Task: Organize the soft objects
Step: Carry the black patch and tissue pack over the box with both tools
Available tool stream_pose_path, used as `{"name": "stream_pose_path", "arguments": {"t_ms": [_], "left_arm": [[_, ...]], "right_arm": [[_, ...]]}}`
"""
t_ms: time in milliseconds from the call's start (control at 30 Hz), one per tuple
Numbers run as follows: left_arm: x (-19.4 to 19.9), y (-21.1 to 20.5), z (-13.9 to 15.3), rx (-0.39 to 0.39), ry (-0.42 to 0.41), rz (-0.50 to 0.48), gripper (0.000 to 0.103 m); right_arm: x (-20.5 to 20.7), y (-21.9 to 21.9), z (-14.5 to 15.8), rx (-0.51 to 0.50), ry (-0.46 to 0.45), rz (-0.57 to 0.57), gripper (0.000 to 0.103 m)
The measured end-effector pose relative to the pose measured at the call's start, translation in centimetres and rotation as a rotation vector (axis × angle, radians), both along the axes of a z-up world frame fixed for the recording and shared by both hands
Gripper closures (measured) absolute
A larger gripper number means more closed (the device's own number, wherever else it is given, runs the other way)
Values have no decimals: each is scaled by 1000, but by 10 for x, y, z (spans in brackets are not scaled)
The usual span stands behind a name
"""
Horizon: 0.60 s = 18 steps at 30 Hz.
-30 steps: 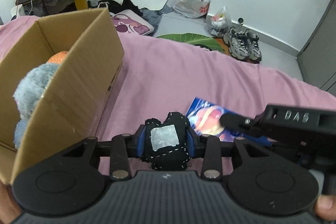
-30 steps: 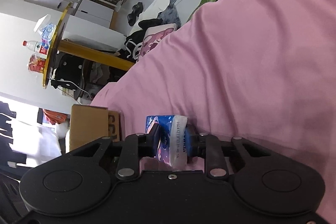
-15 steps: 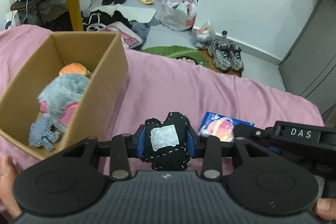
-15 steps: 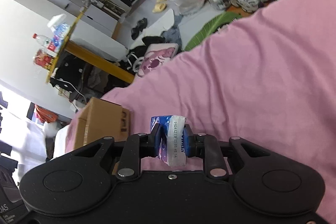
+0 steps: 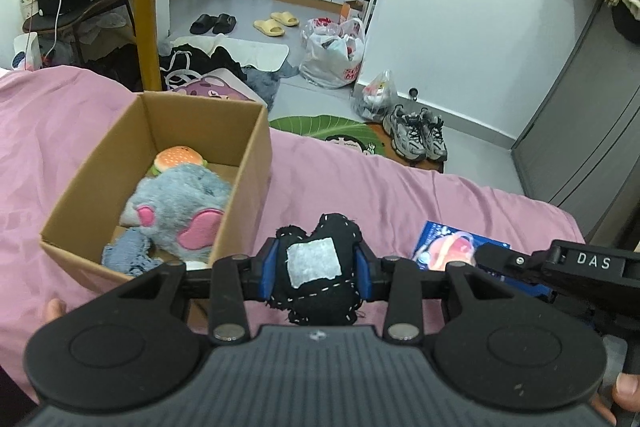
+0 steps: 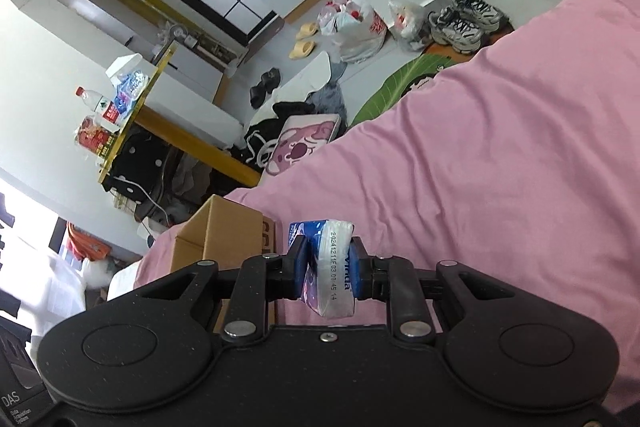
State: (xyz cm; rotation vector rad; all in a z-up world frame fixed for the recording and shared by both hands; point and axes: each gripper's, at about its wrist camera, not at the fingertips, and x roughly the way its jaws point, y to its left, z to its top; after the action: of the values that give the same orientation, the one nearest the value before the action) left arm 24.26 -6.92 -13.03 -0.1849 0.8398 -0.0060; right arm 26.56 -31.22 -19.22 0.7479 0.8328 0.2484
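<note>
**Both hands loaded, box is ahead-left of the left one**

Bedroom, pink bedspread (image 5: pixel 400 187) as the work surface, cluttered floor beyond it with shoes, bags and a yellow-legged table (image 5: pixel 148 7).

- Cardboard box (image 5: pixel 248 163) sits open-topped on the bed. Already inside: grey plush with pink ears (image 5: pixel 180 203), a burger plush (image 5: pixel 178 157) behind it, and a bit of blue-grey knit at the near corner.
- Left hand-held gripper (image 5: pixel 316 269): clamped on a black stitched plush (image 5: pixel 320 267) with a pale patch. Pads press in on both sides.
- Right hand-held gripper (image 6: pixel 326 269): squeezed nearly all the way down on a blue tissue pack (image 6: pixel 330 267), held on edge, printed end facing the camera. The same pack shows in the left view at (image 5: pixel 448 245), just right of the left jaws.

Key relation: from the left hand-held gripper the box opening lies up and to the left, near; its right wall is just beside the left finger. The box's long axis runs away from the camera. In the right view the box (image 6: pixel 224 231) lies off to the left, well apart, only its outer wall showing.

Judgement: left hand is the nearer one, so the black plush likely goes in first. It needs to clear the right wall and drop into the free space on the near-right side of the grey plush. The right hand has further to cross.
</note>
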Motion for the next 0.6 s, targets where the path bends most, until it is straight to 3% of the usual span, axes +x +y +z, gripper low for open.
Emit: {"name": "stream_pose_path", "arguments": {"t_ms": [600], "left_arm": [[-29, 60, 25, -58, -70, 46, 65]], "right_arm": [[-22, 40, 34, -75, -82, -32, 82]]}}
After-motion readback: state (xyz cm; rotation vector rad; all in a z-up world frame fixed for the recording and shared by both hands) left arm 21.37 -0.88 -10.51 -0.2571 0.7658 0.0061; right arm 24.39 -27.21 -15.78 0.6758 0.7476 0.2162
